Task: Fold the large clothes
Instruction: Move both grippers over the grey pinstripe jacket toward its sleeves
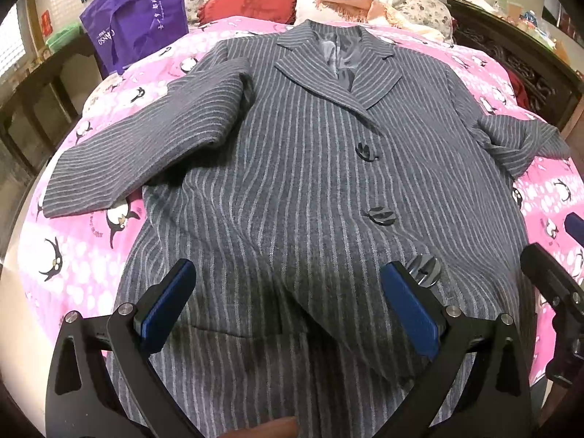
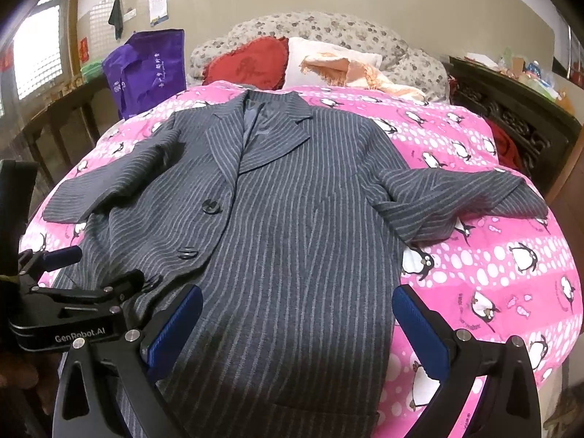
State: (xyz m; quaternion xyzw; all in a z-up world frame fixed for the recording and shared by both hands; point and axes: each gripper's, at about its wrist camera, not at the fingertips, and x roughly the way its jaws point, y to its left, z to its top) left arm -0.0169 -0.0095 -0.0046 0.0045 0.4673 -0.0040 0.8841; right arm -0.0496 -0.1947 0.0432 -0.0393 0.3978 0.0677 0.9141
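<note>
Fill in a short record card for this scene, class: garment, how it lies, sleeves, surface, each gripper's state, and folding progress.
Garment: grey pinstriped coat, three dark buttons
Lie: spread flat, front up, collar at the far end
Sleeves: both out to the sides, not folded in
Surface: pink penguin blanket on a bed
Left gripper: open, empty, above the lower front of the coat
Right gripper: open, empty, fingers over the coat's right edge
Background: purple bag, red cushion
Progress: no fold made yet

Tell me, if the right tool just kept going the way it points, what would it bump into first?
Most likely the striped coat: the right tool hangs open above its lower front, aimed along it. Depth is hard to judge through the fisheye.
</note>
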